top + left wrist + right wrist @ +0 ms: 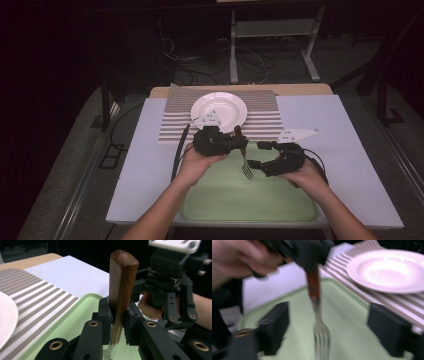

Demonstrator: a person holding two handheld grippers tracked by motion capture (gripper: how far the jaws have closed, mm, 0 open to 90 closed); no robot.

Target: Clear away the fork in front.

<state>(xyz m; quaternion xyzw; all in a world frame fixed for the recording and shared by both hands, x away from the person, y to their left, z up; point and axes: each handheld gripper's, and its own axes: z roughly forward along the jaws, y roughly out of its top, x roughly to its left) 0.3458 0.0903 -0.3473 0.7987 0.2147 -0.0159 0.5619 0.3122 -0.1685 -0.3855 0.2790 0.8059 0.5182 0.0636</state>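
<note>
Forearms entering from the bottom edge of the high view, one hand per set of tongs. Left tongs [239, 143] at frame centre, pressed onto the wooden handle of a fork [245, 161]; pinch confirmed in the left gripper view, with both black pads [106, 315] tight against the handle [121, 287], one on either side. Right tongs [259, 155] just right of centre, spread wide; in the right gripper view, fork [320, 332] noted between the two jaws, touching neither.

Fork position: held above the upper part of a pale green tray [235, 200], clear of its floor as far as can be judged. Long axis close to upright, slightly tilted; wooden handle end up, above the pinch, metal tines [248, 172] down toward the tray. Right gripper view blurred; fine detail of the tines not readable.

Surroundings: tray set at the lower centre of a white tabletop [150, 165]. Striped placemat [172, 122] at upper centre, its near edge just beyond the tray. White plate [225, 107] on the placemat, partly covered by the grey three-cornered plate of the left tongs. Second such plate [295, 135] at centre right. Black cable [177, 152] trailing from the left tongs over the tabletop. Grey metal frame legs [272, 30] and loose cables on the floor at the top of the frame.

Obstructions: right tongs close beside the tines on the right; left tongs and hand [197, 162] on the left.
</note>
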